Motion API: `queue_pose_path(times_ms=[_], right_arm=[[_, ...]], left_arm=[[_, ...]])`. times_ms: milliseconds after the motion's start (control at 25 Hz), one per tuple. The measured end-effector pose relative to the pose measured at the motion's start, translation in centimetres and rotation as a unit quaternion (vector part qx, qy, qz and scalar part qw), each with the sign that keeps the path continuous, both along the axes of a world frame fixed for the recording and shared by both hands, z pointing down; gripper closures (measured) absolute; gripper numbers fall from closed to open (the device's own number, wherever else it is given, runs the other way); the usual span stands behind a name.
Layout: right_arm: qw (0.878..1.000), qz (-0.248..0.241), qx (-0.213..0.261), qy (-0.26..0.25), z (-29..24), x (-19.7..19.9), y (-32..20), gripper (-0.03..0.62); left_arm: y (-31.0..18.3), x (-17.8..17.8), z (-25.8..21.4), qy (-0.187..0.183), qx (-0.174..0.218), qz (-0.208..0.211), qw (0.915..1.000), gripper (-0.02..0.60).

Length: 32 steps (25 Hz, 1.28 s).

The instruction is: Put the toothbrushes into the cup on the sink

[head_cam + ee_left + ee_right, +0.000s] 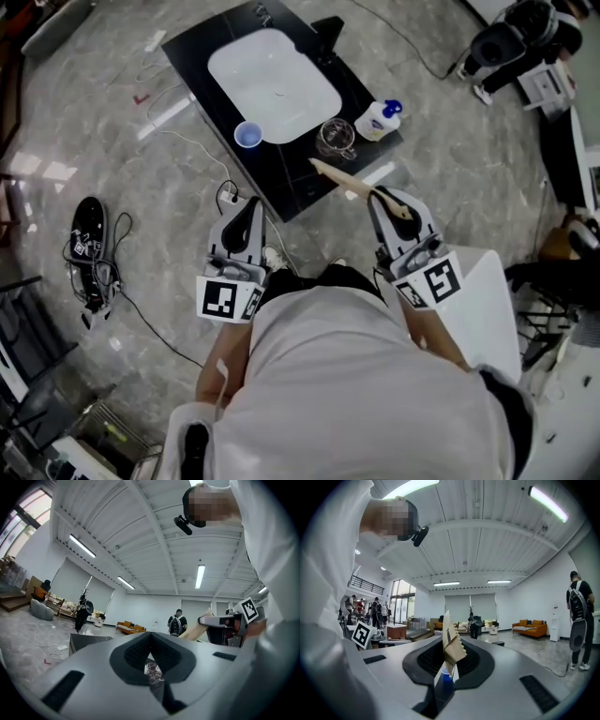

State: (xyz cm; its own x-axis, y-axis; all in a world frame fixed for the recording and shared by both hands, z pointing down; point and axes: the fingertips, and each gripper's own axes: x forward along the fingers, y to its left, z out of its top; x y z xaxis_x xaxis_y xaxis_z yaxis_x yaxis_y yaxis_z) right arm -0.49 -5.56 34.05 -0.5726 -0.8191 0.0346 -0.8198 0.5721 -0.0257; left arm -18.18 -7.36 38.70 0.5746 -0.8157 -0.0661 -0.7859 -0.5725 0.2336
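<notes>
A black sink counter (305, 187) holds a white basin, a small blue cup (247, 135) at the basin's near left and a glass cup (336, 137) at its near right. My right gripper (382, 199) is shut on a paper-wrapped toothbrush (339, 178), which points toward the glass cup from just off the counter's near edge. In the right gripper view the wrapper (451, 646) stands upright between the closed jaws of the right gripper (447, 660). My left gripper (249, 208) hangs off the counter's near corner, shut with nothing in it; its jaws meet in the left gripper (151, 656) view.
A white soap bottle with a blue cap (380, 120) stands right of the glass cup. Cables (178, 131) trail over the marble floor at the left, near a black shoe-like object (89, 230). A white board (492, 300) lies at my right. Black equipment (511, 42) sits at the far right.
</notes>
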Motion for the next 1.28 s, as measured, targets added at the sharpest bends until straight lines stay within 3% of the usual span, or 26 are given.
queue_pose_path(times_ms=[240, 520, 880, 1280], right_arm=[[1.0, 0.021, -0.002, 0.014, -0.3, -0.1, -0.7, 0.534], [0.999, 0.038, 0.006, 0.006, -0.2, 2.0, -2.8, 0.534], [0.999, 0.047, -0.02, -0.004, 2.1, 7.3, -5.5, 0.534], [0.998, 0.033, -0.055, 0.021, 7.4, 8.7, -9.7, 0.534]], left_arm=[[-1.2, -0.4, 0.2, 0.013, -0.003, 0.019, 0.9997, 0.578], [-2.7, 0.7, 0.3, -0.002, -0.012, 0.031, 0.9995, 0.578], [-5.2, 4.2, 1.4, -0.01, -0.026, 0.019, 0.9994, 0.578], [-6.0, 5.2, 2.2, -0.015, -0.042, -0.003, 0.999, 0.578]])
